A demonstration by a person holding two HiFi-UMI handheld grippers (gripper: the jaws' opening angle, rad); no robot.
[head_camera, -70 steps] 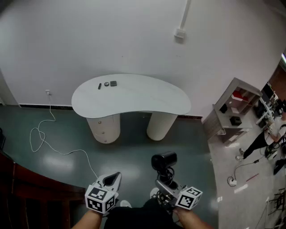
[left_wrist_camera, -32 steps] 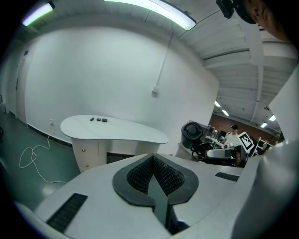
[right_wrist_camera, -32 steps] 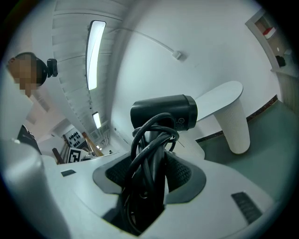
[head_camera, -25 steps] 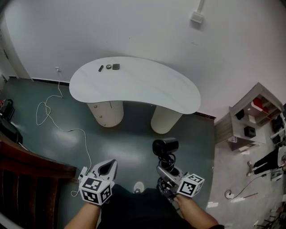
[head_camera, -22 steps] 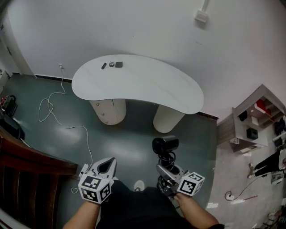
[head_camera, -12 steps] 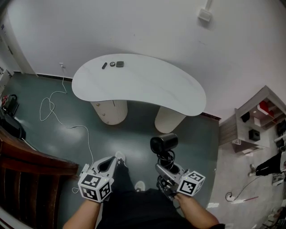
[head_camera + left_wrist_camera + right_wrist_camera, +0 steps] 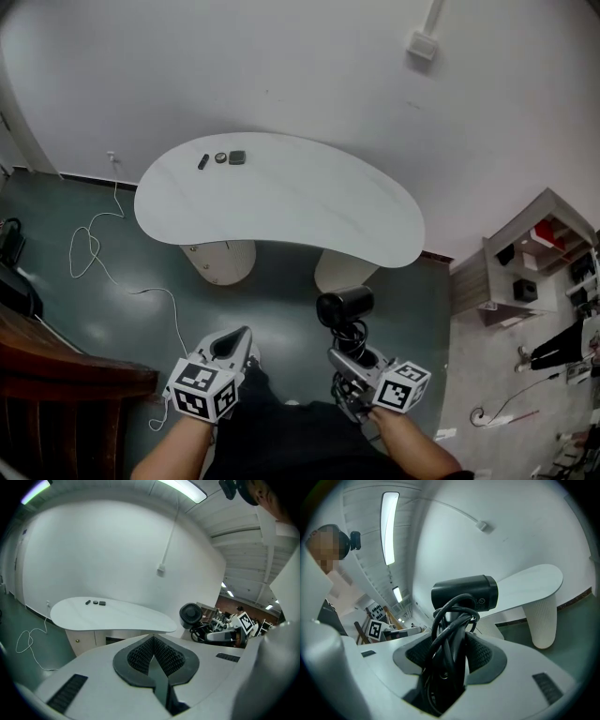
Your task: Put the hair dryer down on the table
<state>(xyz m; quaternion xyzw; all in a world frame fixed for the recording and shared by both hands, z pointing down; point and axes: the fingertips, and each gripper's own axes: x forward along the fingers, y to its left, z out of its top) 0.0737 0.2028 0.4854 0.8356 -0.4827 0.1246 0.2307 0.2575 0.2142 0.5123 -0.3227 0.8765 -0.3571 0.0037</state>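
A black hair dryer [image 7: 344,307] stands upright in my right gripper [image 7: 347,358], its cord wound round the handle. In the right gripper view the jaws are shut on the corded handle [image 7: 449,641], and the barrel [image 7: 464,592] rises above my right gripper [image 7: 450,656]. My left gripper [image 7: 236,337] hangs level with it on the left, shut and empty. In the left gripper view the pads of that gripper [image 7: 153,641] meet. The white kidney-shaped table [image 7: 281,202] lies ahead, beyond both grippers, over the dark green floor.
Three small dark items [image 7: 220,158] lie at the table's far left end. Two white pedestals [image 7: 217,261] carry the top. A white cable [image 7: 94,253] trails across the floor on the left, beside dark wooden furniture [image 7: 56,375]. A shelf unit [image 7: 534,258] stands at the right.
The table has come lower and nearer in the head view as both grippers travel towards it. The hair dryer stays held upright; the left gripper stays shut.
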